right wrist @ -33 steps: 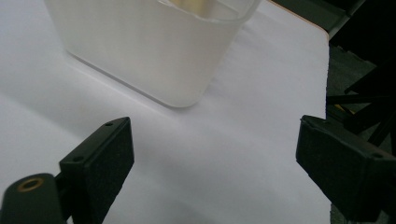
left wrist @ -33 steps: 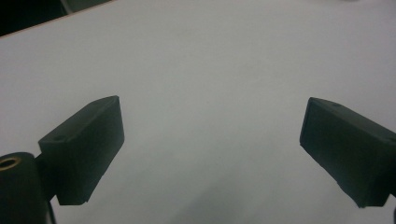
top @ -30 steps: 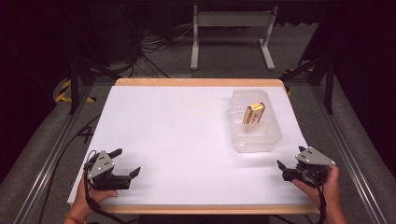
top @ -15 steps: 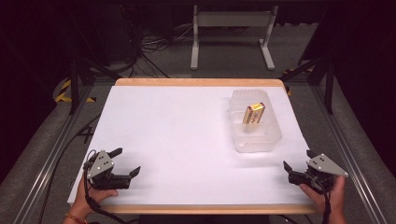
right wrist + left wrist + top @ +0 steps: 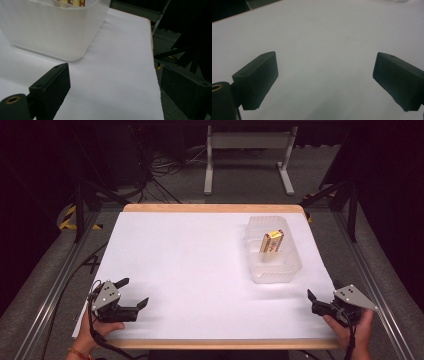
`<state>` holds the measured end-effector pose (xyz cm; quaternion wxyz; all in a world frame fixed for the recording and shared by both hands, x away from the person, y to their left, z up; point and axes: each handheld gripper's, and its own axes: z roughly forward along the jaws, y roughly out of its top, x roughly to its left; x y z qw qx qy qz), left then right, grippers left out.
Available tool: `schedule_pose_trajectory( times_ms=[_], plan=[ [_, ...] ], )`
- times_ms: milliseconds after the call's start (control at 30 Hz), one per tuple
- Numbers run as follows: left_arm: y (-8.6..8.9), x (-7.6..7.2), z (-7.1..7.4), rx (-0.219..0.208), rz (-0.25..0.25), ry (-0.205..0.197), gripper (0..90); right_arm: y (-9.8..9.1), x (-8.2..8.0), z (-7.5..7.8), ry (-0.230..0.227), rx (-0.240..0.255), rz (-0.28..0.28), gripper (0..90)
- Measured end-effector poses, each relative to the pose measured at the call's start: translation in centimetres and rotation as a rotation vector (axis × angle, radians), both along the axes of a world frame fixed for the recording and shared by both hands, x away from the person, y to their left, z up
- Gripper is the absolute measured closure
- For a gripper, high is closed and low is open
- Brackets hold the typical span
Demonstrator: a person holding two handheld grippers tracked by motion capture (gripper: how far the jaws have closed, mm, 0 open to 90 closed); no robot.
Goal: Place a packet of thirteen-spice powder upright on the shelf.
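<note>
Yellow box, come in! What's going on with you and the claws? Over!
Left claw open, empty, near table corner. Right claw open, empty, near edge. Yellow box leaning inside clear tub. Nothing in the way.

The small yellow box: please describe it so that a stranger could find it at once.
On the white table, look to the far right for the clear plastic tub. The small yellow box leans inside it, the one coloured thing on the table.

Surface (image 5: pixel 200 270) white w/ tan wood edge; tub (image 5: pixel 274 270) clear, frosted; box (image 5: pixel 271 241) yellow/gold w/ dark red; tongs (image 5: pixel 134 293) black.
</note>
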<state>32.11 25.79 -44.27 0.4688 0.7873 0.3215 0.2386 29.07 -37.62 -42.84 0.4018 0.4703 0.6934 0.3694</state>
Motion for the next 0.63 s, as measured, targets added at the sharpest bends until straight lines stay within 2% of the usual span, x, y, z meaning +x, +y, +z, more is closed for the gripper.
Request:
schedule_pose_trajectory(
  times_ms=[167,300,433,500,633],
  plan=[
    [0.06,0.02,0.00,0.002,0.005,-0.001,6.8,0.01,-0.03,0.05,-0.008,-0.005,-0.007,10.2],
    [0.00,0.30,-0.01,0.005,0.005,0.000,6.8,-0.07,-0.29,0.27,-0.042,-0.014,-0.041,10.3],
    [-0.06,0.49,-0.04,0.010,0.005,0.001,6.9,-0.30,-0.28,0.06,-0.026,-0.012,-0.043,10.3],
    [-0.08,0.55,-0.10,0.007,-0.002,0.011,7.3,-0.22,-0.23,-0.08,-0.014,-0.024,-0.042,10.2],
    [-0.14,0.54,-0.08,0.012,0.000,0.007,7.3,0.11,-0.31,-0.03,-0.013,-0.044,-0.043,10.2]
  ],
)
